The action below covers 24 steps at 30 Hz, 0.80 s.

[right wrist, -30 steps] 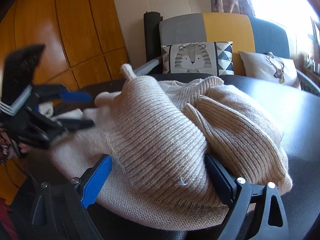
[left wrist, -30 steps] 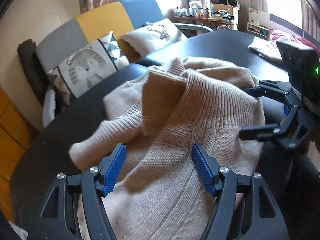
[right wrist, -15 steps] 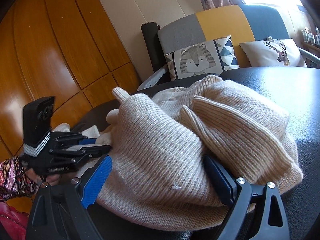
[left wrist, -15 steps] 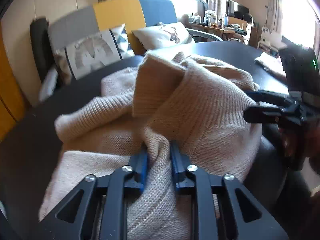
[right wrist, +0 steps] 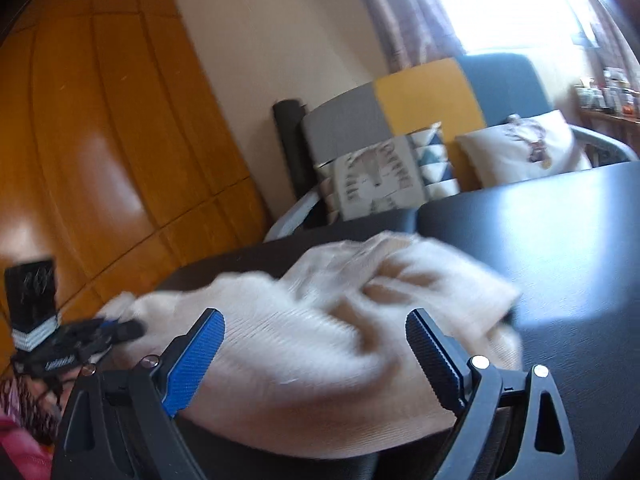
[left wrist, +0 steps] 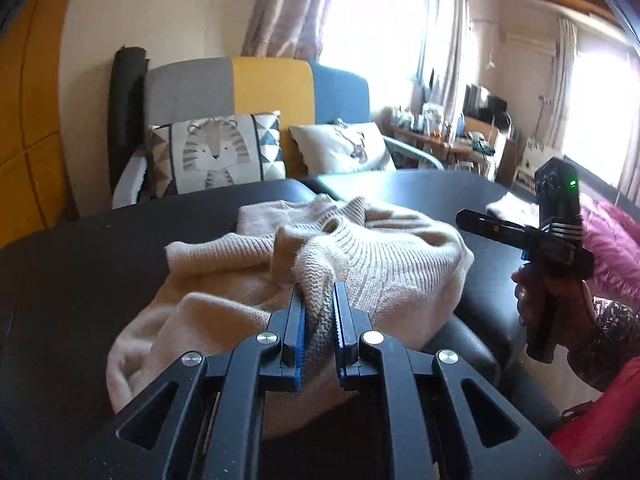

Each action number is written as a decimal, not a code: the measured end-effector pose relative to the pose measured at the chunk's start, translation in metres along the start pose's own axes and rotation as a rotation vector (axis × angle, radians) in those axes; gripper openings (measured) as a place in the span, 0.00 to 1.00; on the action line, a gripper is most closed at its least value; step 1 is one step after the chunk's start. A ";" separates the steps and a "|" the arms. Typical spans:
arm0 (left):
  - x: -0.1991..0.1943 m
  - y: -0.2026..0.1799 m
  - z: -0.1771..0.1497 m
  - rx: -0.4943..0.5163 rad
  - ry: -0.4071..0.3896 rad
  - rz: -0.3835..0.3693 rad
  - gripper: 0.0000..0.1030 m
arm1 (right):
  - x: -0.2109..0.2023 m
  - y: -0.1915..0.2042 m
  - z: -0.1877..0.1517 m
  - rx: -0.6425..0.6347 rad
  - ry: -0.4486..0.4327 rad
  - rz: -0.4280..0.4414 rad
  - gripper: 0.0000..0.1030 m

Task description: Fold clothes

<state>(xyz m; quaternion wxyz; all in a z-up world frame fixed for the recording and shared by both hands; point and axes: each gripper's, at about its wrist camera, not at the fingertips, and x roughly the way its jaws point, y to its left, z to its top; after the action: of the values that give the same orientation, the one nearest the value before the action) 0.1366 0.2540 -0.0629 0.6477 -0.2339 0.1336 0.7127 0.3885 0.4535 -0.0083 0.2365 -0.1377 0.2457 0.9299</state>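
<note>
Your beige ribbed-knit sweater point(left wrist: 360, 256) lies in a rumpled heap on the dark surface point(left wrist: 80, 264), folds and ribbed edges bunched at its top. Your left gripper point(left wrist: 319, 312) has just been closing, and its jaws pinch a ridge of knit. Your right gripper point(right wrist: 316, 344) has its jaws spread wide above the sweater.

Left gripper point(left wrist: 319, 304) jaws just closing, pinched; right gripper point(right wrist: 316, 344) jaws wide.
</note>
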 end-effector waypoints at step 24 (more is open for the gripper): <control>-0.003 0.008 -0.044 0.158 0.132 0.122 0.26 | 0.027 0.010 -0.060 -0.259 0.378 -0.028 0.37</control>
<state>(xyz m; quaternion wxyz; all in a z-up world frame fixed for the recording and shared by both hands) 0.1359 0.2288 -0.0994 0.6093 -0.2201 0.2456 0.7211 0.3691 0.4246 -0.0647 0.1795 -0.3420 0.1626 0.9079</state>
